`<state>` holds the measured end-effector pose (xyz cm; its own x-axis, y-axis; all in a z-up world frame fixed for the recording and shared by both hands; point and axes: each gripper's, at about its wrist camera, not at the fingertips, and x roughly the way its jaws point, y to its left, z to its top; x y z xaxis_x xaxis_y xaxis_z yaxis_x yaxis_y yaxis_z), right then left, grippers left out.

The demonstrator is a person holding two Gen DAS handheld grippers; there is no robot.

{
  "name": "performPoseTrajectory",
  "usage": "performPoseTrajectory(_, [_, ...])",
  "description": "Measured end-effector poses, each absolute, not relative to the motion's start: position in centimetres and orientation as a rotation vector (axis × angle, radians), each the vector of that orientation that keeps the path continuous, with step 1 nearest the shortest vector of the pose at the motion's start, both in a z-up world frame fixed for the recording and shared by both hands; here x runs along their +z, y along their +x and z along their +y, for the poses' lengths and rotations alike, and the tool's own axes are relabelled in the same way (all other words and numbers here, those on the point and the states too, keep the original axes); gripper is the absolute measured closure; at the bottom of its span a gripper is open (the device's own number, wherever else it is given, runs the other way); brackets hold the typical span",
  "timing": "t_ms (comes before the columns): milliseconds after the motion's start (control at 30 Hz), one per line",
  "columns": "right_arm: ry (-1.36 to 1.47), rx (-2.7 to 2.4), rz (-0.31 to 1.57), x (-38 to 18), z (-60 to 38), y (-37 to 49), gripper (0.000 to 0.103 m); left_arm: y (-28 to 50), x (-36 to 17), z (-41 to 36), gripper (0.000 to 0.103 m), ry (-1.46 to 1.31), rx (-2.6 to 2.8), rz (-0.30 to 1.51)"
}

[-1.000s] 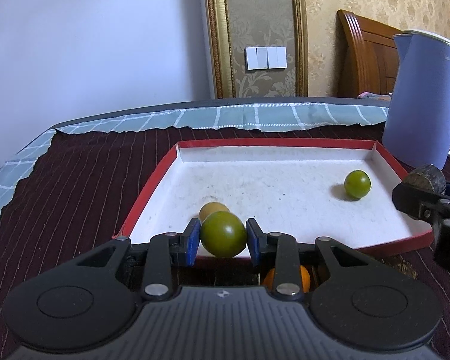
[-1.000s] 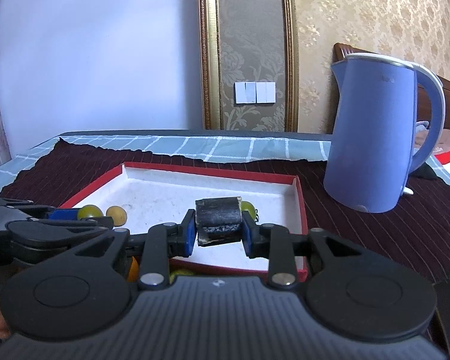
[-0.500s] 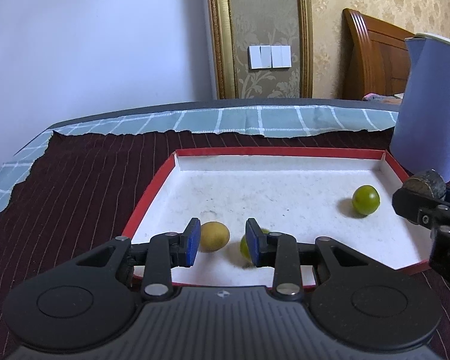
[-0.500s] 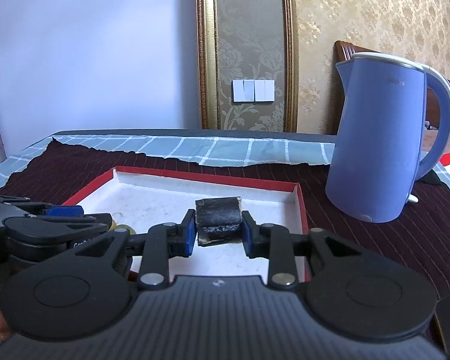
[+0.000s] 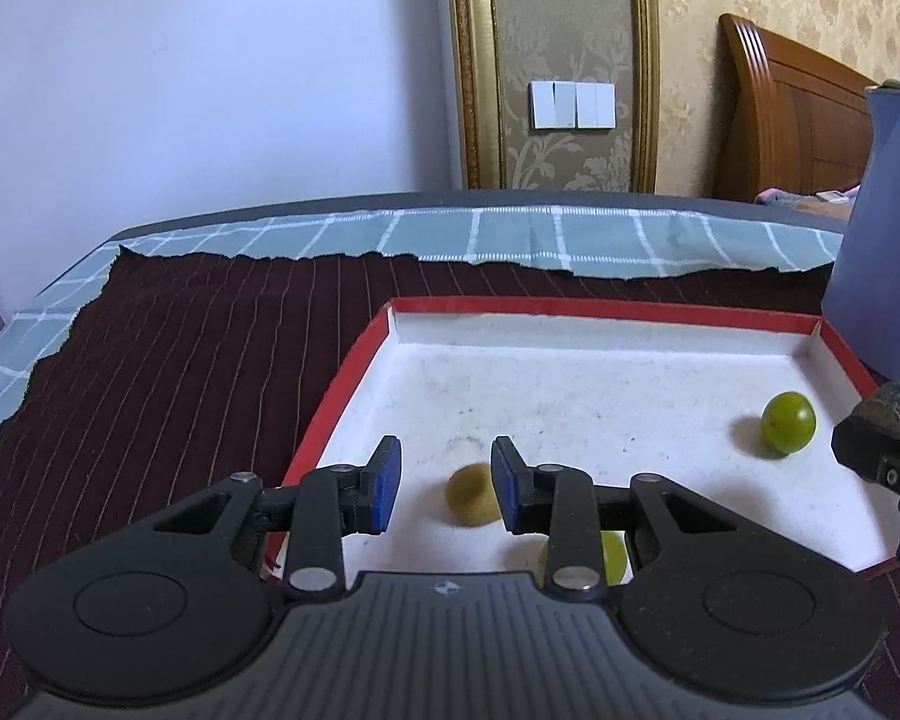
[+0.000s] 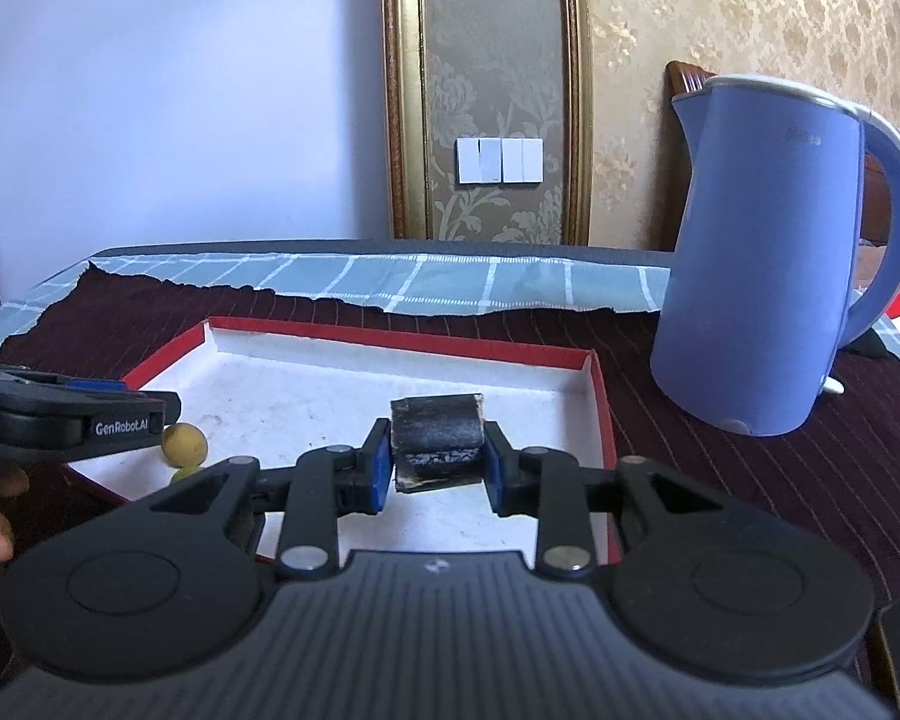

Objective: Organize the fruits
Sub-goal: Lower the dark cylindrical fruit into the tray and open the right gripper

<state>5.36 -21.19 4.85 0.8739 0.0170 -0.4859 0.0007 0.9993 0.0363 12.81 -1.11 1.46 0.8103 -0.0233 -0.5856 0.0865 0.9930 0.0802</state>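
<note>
A red-rimmed white tray (image 5: 600,307) lies on the dark striped cloth. My left gripper (image 5: 445,485) is open and empty above the tray's near left part. A yellow-brown fruit (image 5: 471,495) lies in the tray between its fingers. A green fruit (image 5: 612,555) lies half hidden under the right finger. Another green fruit (image 5: 788,422) lies at the tray's right side. My right gripper (image 6: 433,459) is shut on a dark sugarcane-like chunk (image 6: 437,439) above the tray (image 6: 390,336). The yellow-brown fruit (image 6: 184,444) shows there too.
A blue electric kettle (image 6: 768,264) stands right of the tray on the cloth. A checked teal cloth (image 5: 510,234) covers the table's far edge. A wall with light switches (image 6: 499,160) and a wooden headboard (image 5: 792,120) lie behind.
My left gripper opened and let the green fruit go into the tray, then pulled back and up. My right gripper kept its hold on the dark chunk and barely moved.
</note>
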Motion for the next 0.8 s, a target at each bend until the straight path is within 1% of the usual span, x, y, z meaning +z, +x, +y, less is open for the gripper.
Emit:
performPoseTrajectory(433, [0.030,0.012,0.538,5.1,-20.8,8.5,0.074,12.9,0.9,-1.4,0.071,0.124,-0.069,0.626])
performPoseTrajectory(800, [0.037,-0.015,0.618,4.5,-20.5,13.6,0.074,12.8,0.8,-1.3,0.071,0.133,-0.071,0.619])
